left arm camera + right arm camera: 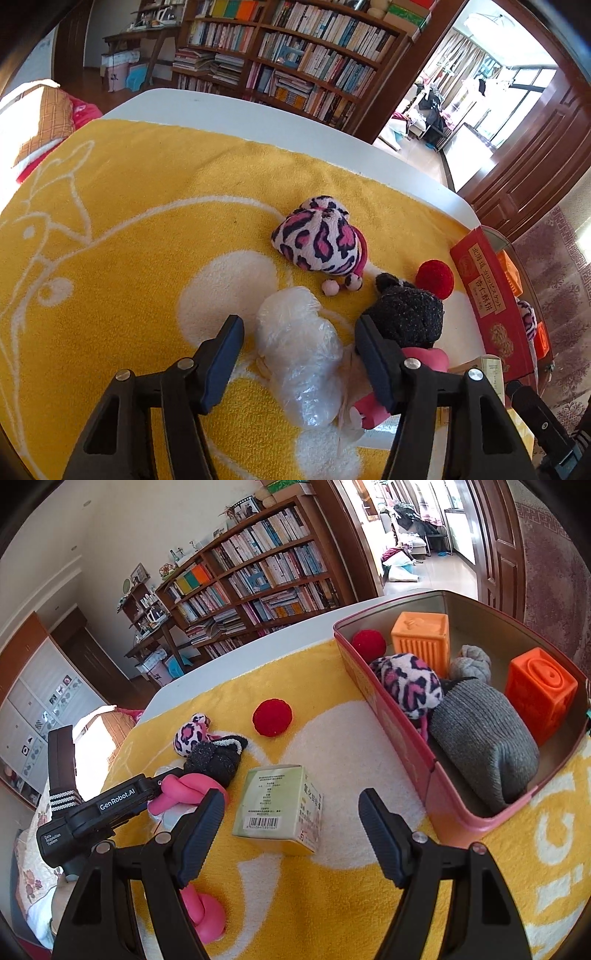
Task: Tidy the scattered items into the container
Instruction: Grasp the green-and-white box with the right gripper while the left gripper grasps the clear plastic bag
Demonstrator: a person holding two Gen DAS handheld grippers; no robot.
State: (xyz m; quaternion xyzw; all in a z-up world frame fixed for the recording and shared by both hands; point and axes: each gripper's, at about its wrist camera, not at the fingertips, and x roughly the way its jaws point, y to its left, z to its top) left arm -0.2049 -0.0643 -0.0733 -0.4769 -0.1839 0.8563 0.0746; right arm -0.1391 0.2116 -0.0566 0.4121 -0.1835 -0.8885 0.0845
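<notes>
My left gripper (299,336) is open, its fingers on either side of a clear plastic-wrapped white bundle (299,354) on the yellow towel. Beside it lie a black knitted item (406,317), a pink knotted toy (424,360), a red ball (435,277) and a pink leopard plush (319,240). My right gripper (291,805) is open above a pale green carton (280,808). The red tin (436,775) at the right holds orange blocks (539,690), a grey knit (484,734), a leopard plush (406,683) and a red ball (368,646).
The yellow towel (129,229) covers a white table (221,107) whose far edge is near. The left gripper's body (96,812) shows at the left in the right wrist view. A bookcase (288,55) stands behind the table. The tin's side (487,295) borders the towel's right.
</notes>
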